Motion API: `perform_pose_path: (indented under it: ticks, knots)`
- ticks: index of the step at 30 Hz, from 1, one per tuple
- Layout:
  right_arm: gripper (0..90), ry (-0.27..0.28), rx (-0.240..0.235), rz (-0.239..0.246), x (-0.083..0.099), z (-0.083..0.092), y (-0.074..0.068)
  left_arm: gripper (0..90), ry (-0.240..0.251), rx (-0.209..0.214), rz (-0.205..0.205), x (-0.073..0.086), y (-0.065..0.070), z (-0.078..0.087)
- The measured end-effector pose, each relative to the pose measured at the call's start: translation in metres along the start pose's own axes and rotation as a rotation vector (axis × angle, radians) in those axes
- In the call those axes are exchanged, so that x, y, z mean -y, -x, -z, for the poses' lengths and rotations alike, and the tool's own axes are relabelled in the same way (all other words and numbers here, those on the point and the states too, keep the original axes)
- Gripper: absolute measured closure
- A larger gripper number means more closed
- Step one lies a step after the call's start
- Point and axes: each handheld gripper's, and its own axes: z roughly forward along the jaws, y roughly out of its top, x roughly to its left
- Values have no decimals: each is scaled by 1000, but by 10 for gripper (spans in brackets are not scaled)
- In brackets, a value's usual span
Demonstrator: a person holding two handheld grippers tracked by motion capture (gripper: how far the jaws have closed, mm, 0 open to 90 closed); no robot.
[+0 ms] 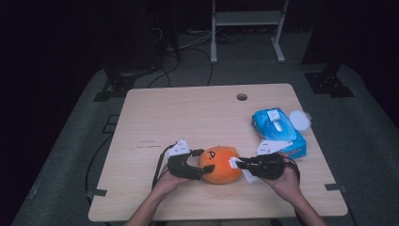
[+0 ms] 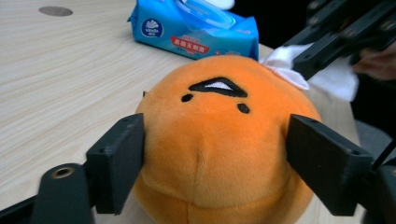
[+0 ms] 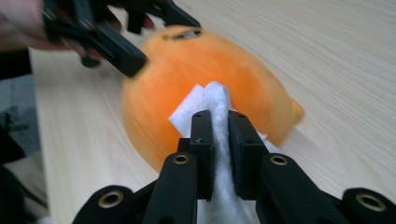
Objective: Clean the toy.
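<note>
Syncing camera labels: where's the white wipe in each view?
High view: the white cloth wipe is right of the round orange plush toy, in the right gripper.
Left gripper view: upper right, behind the plush.
Right gripper view: centre, pinched between the jaws.
Shared landmark: the orange plush.

Laboratory or recording studio, dimly lit. Single pale wooden worktop (image 1: pixel 188 113) with a round cable hole (image 1: pixel 242 97), standing on grey carpeted floor (image 1: pixel 357 141). Black cables (image 1: pixel 188 47) trailing across the floor behind it; black stand feet (image 1: pixel 329 82) at both far corners; a white metal frame (image 1: pixel 247 28) at the back. Dark surroundings beyond. Tape marks (image 1: pixel 96 193) at the worktop's near edges. Fixed overhead camera position, typical of a data-capture rig.
</note>
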Motion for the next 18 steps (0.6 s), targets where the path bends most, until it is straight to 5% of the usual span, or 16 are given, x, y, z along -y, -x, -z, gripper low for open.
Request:
perform_pose_path:
  ticks: [4, 6, 10, 13, 16, 18]
  knots:
    - [804, 20, -33, 34, -9, -5, -17, 243, 1, -7, -43, -3, 6, -3]
    - [805, 2, 7, 77, -12, -8, -22, 204, -3, -20, -49, -4, 6, -1]
    - [805, 17, 25, 18, -7, -5, -8, 77, 2, -34, -3, -4, 3, 2]
    - [805, 33, 32, -20, -5, -1, -1, 179, -17, -10, -21, -2, 6, -3]
    - [807, 36, 37, 11, -8, -5, -14, 237, -29, -36, -44, -2, 7, -5]
    - [806, 46, -13, 29, -12, -8, -25, 249, -19, -41, -24, -1, 6, -5]
